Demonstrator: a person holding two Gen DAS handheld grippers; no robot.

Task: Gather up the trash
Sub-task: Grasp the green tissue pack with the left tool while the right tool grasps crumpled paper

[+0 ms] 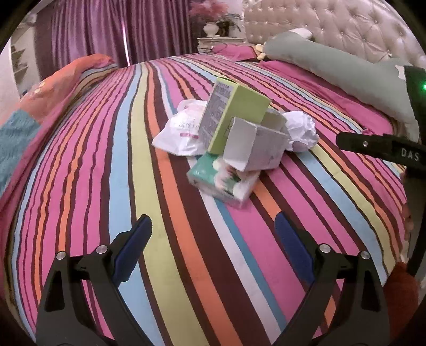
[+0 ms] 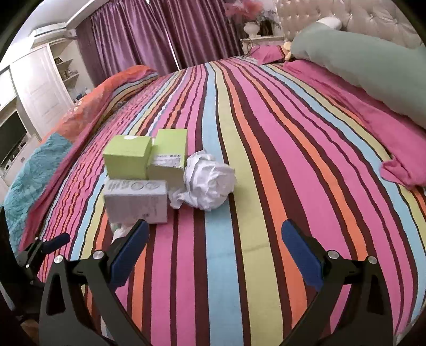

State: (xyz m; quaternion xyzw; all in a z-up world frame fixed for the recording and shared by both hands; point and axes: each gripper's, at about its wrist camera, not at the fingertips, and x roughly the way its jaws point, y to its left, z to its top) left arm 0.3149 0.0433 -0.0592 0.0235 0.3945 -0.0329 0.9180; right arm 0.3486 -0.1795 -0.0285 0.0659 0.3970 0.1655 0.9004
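Note:
A pile of trash lies on the striped bed. In the left wrist view it holds a green box (image 1: 234,114), an open grey box (image 1: 255,145), a tissue pack (image 1: 223,181), a white plastic bag (image 1: 181,130) and crumpled paper (image 1: 302,129). In the right wrist view I see two green boxes (image 2: 127,157) (image 2: 170,154), the grey box (image 2: 135,202) and the crumpled paper (image 2: 209,181). My left gripper (image 1: 213,226) is open and empty, short of the pile. My right gripper (image 2: 213,234) is open and empty, just before the paper and the grey box.
The striped bedspread (image 2: 266,133) covers the bed. A long grey-green pillow (image 2: 359,61) and a tufted headboard (image 1: 332,24) are at the far right. A folded orange and teal quilt (image 2: 53,149) lies along the left. Purple curtains (image 2: 159,32) and a white cabinet (image 2: 40,87) stand beyond.

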